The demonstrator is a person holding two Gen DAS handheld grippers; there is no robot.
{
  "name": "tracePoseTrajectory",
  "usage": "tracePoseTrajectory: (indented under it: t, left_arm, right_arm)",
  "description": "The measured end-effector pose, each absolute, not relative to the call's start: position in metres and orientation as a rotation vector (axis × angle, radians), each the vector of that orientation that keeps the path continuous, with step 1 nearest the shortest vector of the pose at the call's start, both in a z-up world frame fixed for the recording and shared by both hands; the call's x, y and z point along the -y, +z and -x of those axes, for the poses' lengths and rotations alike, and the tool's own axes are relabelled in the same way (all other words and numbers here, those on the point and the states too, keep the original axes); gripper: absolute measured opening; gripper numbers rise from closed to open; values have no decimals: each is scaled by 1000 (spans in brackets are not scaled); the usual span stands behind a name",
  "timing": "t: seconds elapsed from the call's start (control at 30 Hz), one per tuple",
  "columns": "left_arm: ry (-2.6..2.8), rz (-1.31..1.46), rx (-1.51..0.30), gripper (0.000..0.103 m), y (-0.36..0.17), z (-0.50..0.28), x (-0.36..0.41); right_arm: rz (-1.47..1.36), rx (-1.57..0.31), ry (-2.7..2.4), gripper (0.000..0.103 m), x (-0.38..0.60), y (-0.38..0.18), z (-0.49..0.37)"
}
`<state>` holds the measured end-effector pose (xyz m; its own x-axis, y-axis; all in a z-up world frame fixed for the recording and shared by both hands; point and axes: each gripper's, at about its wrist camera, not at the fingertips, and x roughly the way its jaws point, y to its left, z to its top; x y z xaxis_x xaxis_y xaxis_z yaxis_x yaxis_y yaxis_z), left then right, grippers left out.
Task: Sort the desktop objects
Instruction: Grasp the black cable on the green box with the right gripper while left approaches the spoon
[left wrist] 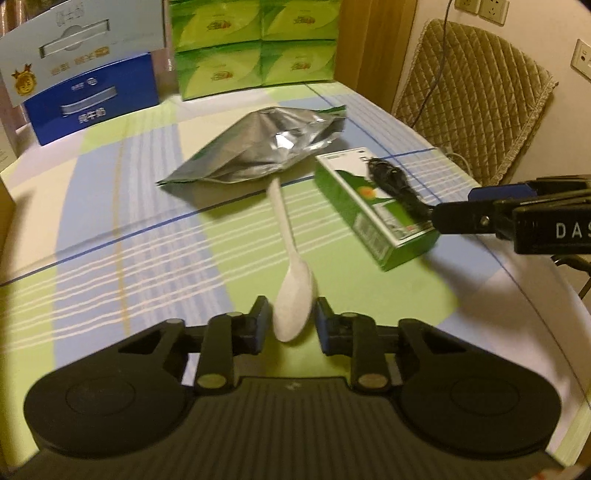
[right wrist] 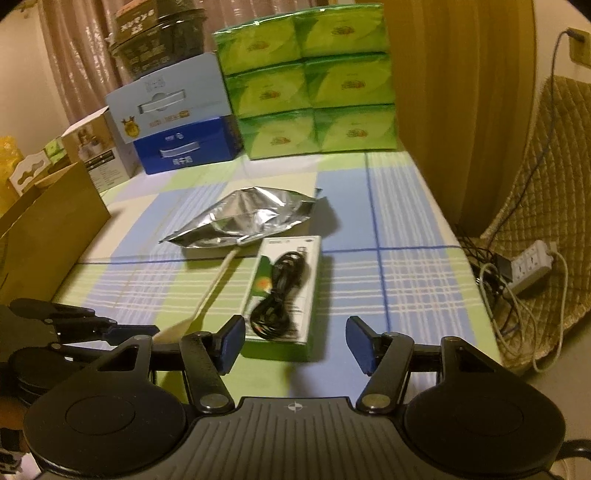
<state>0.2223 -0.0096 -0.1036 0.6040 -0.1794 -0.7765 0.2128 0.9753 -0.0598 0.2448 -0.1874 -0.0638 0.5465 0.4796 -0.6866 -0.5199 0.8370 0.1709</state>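
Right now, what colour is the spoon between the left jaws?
White; the spoon shows best in the left wrist view.

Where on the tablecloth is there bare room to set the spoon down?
Bare cloth lies left of the spoon, between the foil bag and the blue carton, and right of the green box. The bag, spoon and box with its black cable crowd the middle.

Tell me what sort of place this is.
Probably a room in a home, with a table used for storage: a checked tablecloth, stacked green tissue packs and milk cartons at the back, and a padded chair beside wall sockets.
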Motion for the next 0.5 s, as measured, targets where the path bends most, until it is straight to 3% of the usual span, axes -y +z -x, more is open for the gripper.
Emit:
tracePoseTrajectory:
  t: [0.23, 0.5]
  left_arm:
    - [-228, 46, -894, 23, -104, -224, -7]
    - [-240, 81, -886, 51, -105, -221, -8]
  right_arm:
    - [93, -776, 606, 48, 166, -65, -248]
    - [117, -764, 575, 29, 153, -71, -257]
